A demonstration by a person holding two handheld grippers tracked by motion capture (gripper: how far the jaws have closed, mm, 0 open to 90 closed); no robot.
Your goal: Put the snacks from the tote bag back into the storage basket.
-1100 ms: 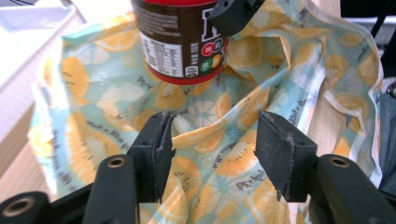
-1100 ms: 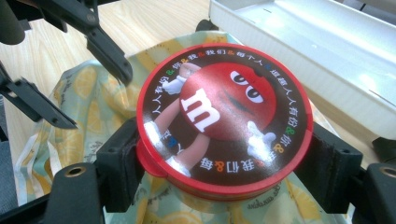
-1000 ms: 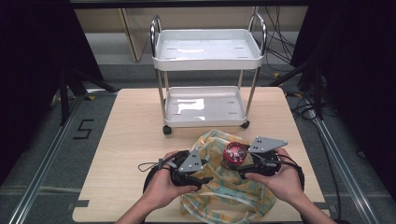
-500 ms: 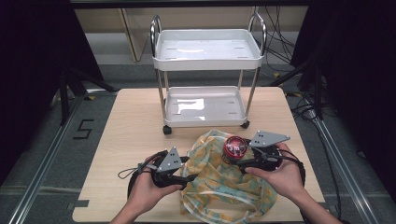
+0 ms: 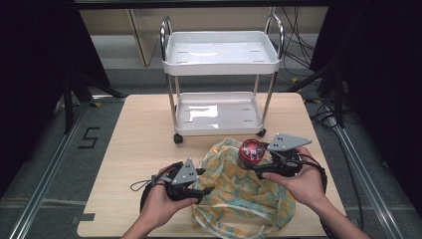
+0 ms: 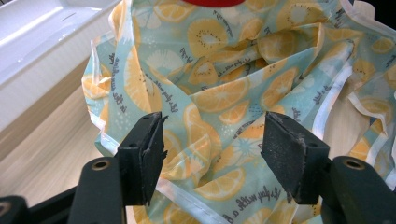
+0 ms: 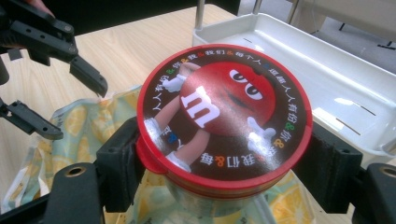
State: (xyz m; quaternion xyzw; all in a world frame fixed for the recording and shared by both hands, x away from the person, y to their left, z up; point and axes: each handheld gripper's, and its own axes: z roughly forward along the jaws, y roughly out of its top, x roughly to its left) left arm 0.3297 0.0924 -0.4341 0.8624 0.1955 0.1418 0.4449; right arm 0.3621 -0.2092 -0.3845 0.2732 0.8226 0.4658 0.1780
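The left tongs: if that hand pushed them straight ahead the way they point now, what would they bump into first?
Most likely the fruit-print bag. The left tongs stand open, with its crumpled plastic right ahead and partly between the jaws. The red-lidded candy tub, held by the right tongs, sits farther along; how far is hard to judge.

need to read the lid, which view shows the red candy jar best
The right gripper view: the red-lidded candy jar is close, clamped in the right gripper. The high view shows it small; the left gripper view catches a red sliver.
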